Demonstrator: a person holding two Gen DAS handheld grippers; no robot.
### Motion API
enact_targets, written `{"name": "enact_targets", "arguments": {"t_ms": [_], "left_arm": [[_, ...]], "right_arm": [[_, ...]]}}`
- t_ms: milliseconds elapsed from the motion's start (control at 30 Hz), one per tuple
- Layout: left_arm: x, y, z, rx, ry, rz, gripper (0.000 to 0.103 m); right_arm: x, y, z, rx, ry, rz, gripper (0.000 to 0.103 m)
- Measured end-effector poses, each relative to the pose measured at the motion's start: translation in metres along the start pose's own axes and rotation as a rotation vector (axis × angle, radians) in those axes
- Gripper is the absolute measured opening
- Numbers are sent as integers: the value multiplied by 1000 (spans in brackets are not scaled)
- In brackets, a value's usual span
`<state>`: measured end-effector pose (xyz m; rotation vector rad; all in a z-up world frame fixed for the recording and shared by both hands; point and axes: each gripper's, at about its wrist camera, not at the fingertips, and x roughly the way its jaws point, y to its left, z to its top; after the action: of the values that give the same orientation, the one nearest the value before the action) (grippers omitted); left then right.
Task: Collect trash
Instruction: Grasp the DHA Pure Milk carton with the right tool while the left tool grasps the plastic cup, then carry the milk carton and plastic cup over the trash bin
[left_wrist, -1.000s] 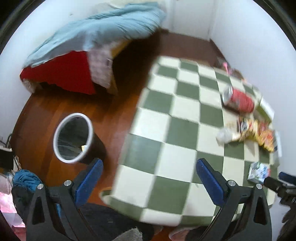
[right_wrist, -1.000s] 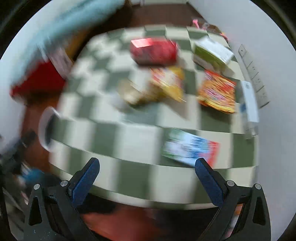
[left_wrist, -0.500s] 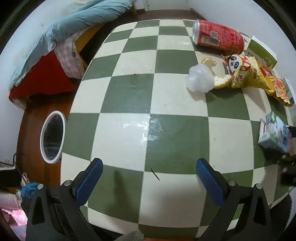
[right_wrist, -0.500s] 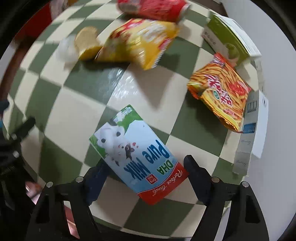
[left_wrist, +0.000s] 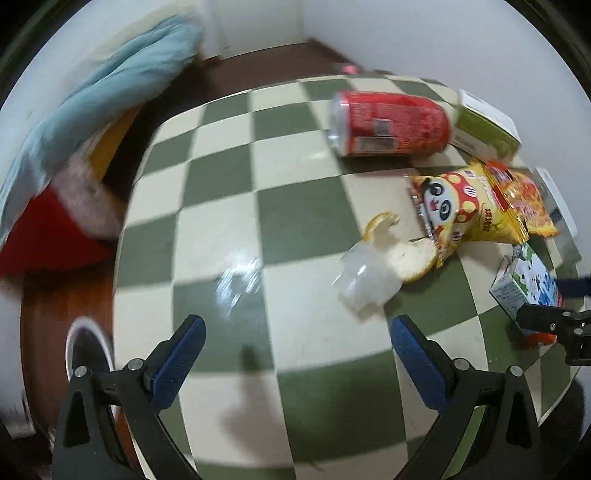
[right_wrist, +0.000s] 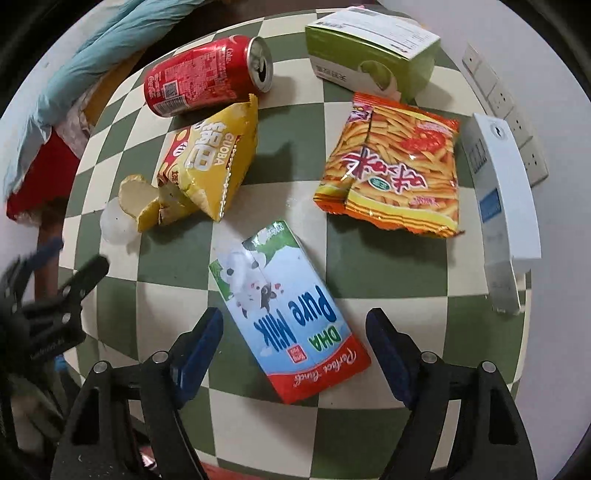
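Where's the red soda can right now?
The red soda can lies on its side at the far left of the checkered table in the right wrist view, just beyond the yellow snack bag and left of the green box.

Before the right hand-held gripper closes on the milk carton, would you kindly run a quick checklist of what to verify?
1. Right hand-held gripper open: ok, jaws spread wide.
2. Milk carton between the fingers: ok, its lower end lies between them, at an angle.
3. Carton clear of neighbours: ok, apart from the yellow snack bag and orange snack bag.
4. Left hand-held gripper out of the way: ok, open over the table, off to the side.
5. Bin ready: cannot tell, only its rim shows.
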<state>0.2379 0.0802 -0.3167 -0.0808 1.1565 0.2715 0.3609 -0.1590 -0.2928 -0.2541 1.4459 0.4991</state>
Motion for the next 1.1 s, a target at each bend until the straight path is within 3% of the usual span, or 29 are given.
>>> {"name": "enact_targets", "arguments": {"t_ms": [167, 233, 300, 333, 600, 867, 1100], "left_arm": [[14, -18, 16, 145, 4, -47, 98], [17, -23, 19, 164, 8, -56, 82], [18, -28, 19, 180, 10, -60, 42], [18, -29, 19, 181, 12, -62, 38], [-7, -23, -3, 117, -29, -32, 38], [-42, 11, -32, -79, -37, 20, 38], [-83, 50, -40, -223, -83, 71, 38]], "right_arm": [[2, 4, 3, -10, -27, -6, 79], [4, 4, 5, -11, -39, 3, 73], [3, 7, 2, -24, -48, 6, 66], [3, 11, 2, -34, -52, -13, 64], [-1, 24, -9, -9, -61, 15, 63], [-25, 29, -29, 65, -112, 95, 63], [-53, 75, -23, 50, -185, 142, 62]]}}
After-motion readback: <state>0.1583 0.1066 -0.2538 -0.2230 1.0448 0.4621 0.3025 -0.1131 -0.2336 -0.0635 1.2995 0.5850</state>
